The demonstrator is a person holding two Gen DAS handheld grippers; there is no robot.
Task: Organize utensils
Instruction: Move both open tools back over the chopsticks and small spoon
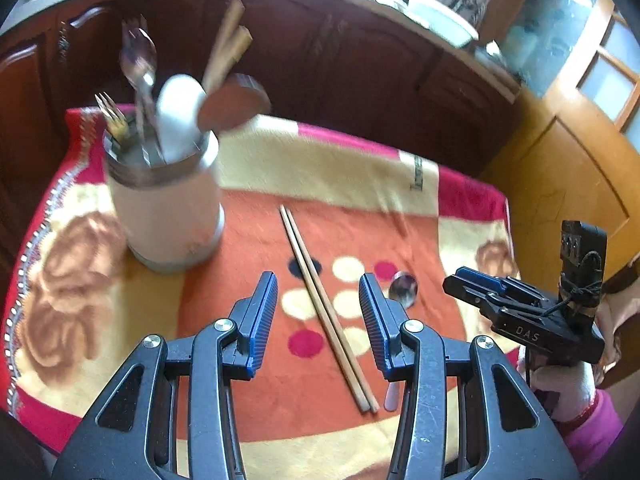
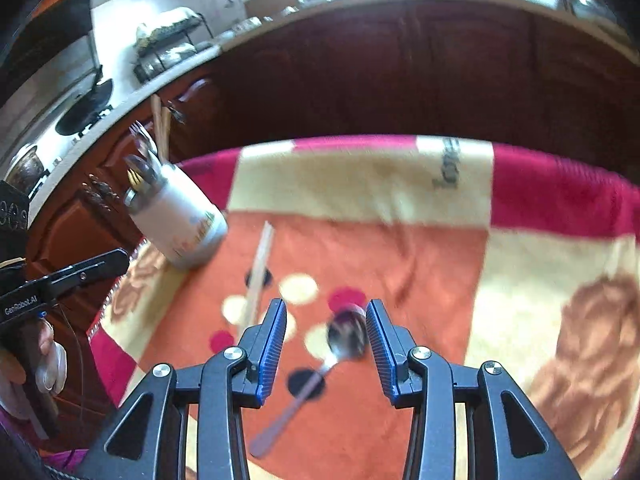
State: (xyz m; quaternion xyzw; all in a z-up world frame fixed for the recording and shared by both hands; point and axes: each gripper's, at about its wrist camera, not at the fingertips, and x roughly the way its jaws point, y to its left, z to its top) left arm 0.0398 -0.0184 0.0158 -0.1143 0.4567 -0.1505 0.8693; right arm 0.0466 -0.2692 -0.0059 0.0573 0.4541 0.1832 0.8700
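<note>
Presently, left wrist view: left gripper [image 1: 318, 286] jaws spread, empty, above the chopsticks [image 1: 326, 308] lying on the blanket [image 1: 248, 380]; utensil holder [image 1: 168, 208] stands beyond, filled. Right wrist view: right gripper [image 2: 326, 314] likewise agape, straddling the spoon [image 2: 320, 364] on the blanket.

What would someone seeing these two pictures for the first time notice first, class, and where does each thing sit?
The white utensil holder stands at the far left of the patterned blanket, crammed with forks, spoons and chopsticks. A loose pair of chopsticks lies on the orange patch between the open fingers of the left gripper. A metal spoon lies just right of them, between the open fingers of the right gripper.
</note>
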